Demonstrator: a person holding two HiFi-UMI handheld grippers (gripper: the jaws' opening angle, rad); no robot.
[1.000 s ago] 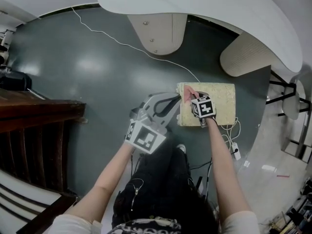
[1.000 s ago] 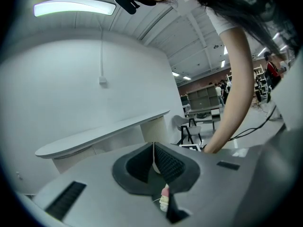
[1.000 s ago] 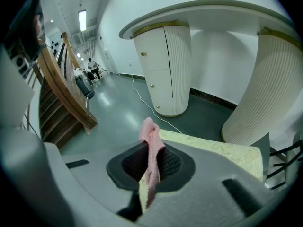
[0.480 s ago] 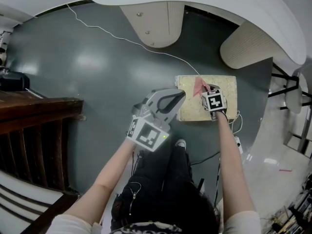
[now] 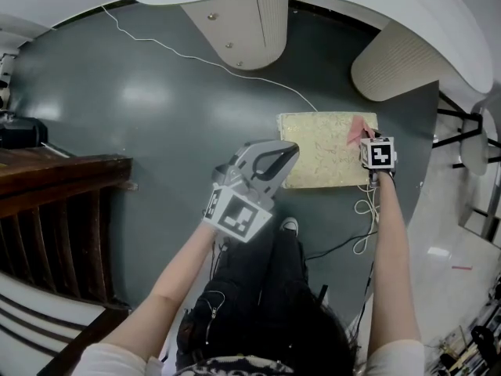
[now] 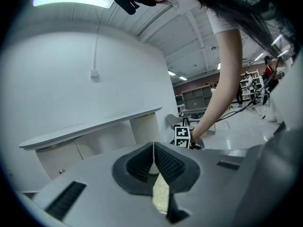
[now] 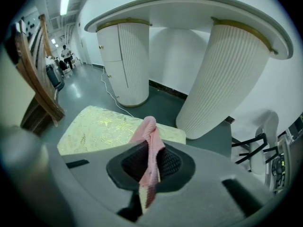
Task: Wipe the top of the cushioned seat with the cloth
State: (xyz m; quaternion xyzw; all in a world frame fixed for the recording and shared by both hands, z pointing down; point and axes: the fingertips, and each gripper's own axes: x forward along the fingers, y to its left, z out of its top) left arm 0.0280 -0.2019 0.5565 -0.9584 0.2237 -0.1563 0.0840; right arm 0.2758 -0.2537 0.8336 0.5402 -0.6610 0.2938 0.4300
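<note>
The cushioned seat (image 5: 325, 149) is a pale yellow patterned rectangle low on the dark floor; its top (image 7: 109, 128) also shows in the right gripper view. My right gripper (image 5: 365, 134) is at the seat's right end, shut on a pink cloth (image 7: 149, 148) that sticks up between its jaws and shows as a pink scrap (image 5: 361, 129) in the head view. My left gripper (image 5: 275, 157) hovers at the seat's left edge, shut and holding nothing (image 6: 153, 161).
A white curved table (image 5: 329, 6) overhangs the far side, on two ribbed pedestals (image 5: 239, 34) (image 5: 391, 69). A white cable (image 5: 203, 57) runs across the floor to the seat. More cables (image 5: 364, 218) lie by the seat's right. Dark wooden furniture (image 5: 63, 202) stands at the left.
My right gripper has dragged the pink cloth across the seat top from its left part to its right end. The left gripper has stayed about where it was.
</note>
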